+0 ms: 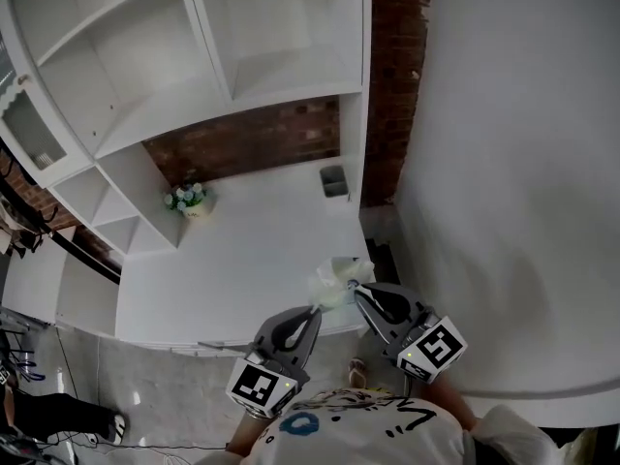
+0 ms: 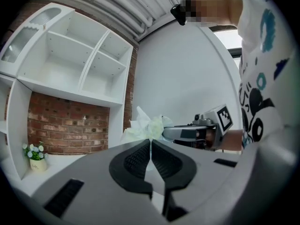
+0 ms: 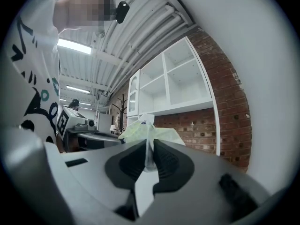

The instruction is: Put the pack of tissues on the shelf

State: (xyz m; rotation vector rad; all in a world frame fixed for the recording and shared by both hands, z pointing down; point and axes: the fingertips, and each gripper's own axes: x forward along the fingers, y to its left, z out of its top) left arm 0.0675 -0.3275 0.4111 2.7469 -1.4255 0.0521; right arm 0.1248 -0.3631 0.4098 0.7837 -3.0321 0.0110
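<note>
The pack of tissues (image 1: 338,281) is a pale green and white soft packet held in the air between my two grippers, above the near right corner of the white counter (image 1: 252,250). My left gripper (image 1: 315,309) is shut on the wrapper's left edge, my right gripper (image 1: 356,288) on its right edge. In the left gripper view the pack (image 2: 143,127) bulges just past the shut left gripper (image 2: 150,142). In the right gripper view the wrapper (image 3: 146,129) is pinched by the right gripper (image 3: 149,146). The white shelf unit (image 1: 145,76) stands beyond the counter with open compartments.
A small pot of flowers (image 1: 189,200) stands at the counter's back left and a grey box (image 1: 333,180) at its back right. A brick wall (image 1: 247,139) runs behind. A curved white wall (image 1: 513,182) fills the right side.
</note>
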